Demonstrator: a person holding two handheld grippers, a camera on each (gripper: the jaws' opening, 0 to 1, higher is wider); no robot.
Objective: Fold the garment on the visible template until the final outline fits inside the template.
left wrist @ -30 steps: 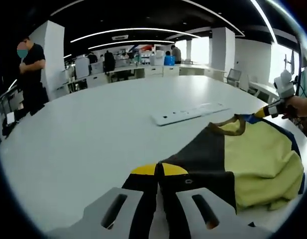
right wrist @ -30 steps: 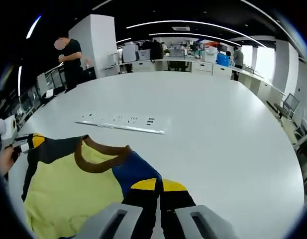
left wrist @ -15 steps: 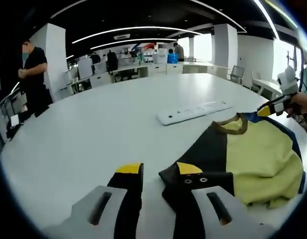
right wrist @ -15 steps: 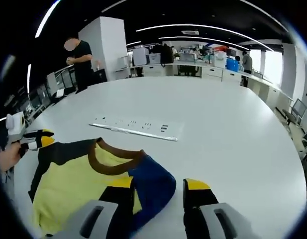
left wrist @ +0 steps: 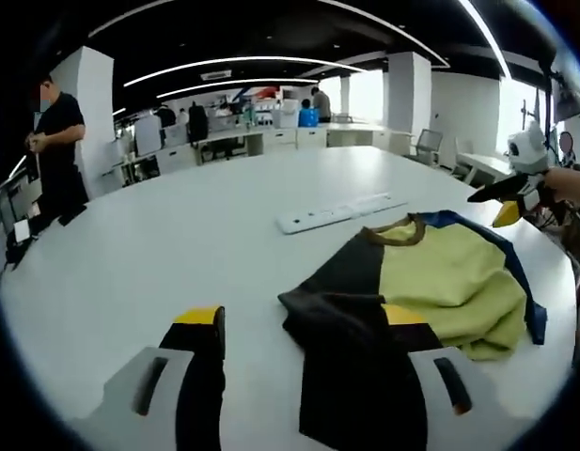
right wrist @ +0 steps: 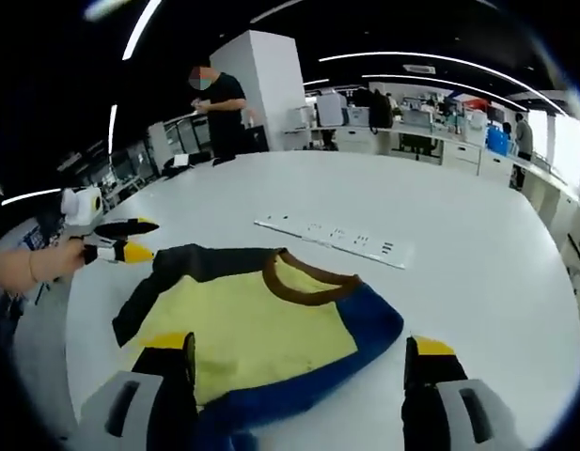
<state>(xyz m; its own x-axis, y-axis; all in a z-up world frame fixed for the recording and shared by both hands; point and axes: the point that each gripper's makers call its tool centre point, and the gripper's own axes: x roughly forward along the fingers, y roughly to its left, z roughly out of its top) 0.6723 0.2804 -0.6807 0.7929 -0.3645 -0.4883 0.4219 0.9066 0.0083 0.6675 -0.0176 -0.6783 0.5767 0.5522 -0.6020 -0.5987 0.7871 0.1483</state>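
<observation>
In the left gripper view, your left gripper [left wrist: 304, 324] now stands with its jaws spread wide at the bottom of the frame; a second ago they were pinched shut on the black shoulder of the garment [left wrist: 431, 282], and half a second ago only partly parted. The garment lies released on the white bench [left wrist: 177, 235], right of centre: black sleeve nearest the right jaw, yellow panel behind it, brown collar toward the power strip [left wrist: 332, 212], blue edge along the far right. At the right edge your right gripper [left wrist: 506, 202] hovers above the bench, lifted off the blue shoulder it held earlier.

In the right gripper view, at the far left, your left gripper [right wrist: 120, 240] hangs just beside the black sleeve tip, apart from it. The garment [right wrist: 261, 324] spreads across the lower middle, yellow front up, blue sleeve at the right. Your right gripper [right wrist: 299, 362] has gone from clamped on the blue cloth to fully spread, one jaw at each lower corner, the garment lying between.
</observation>
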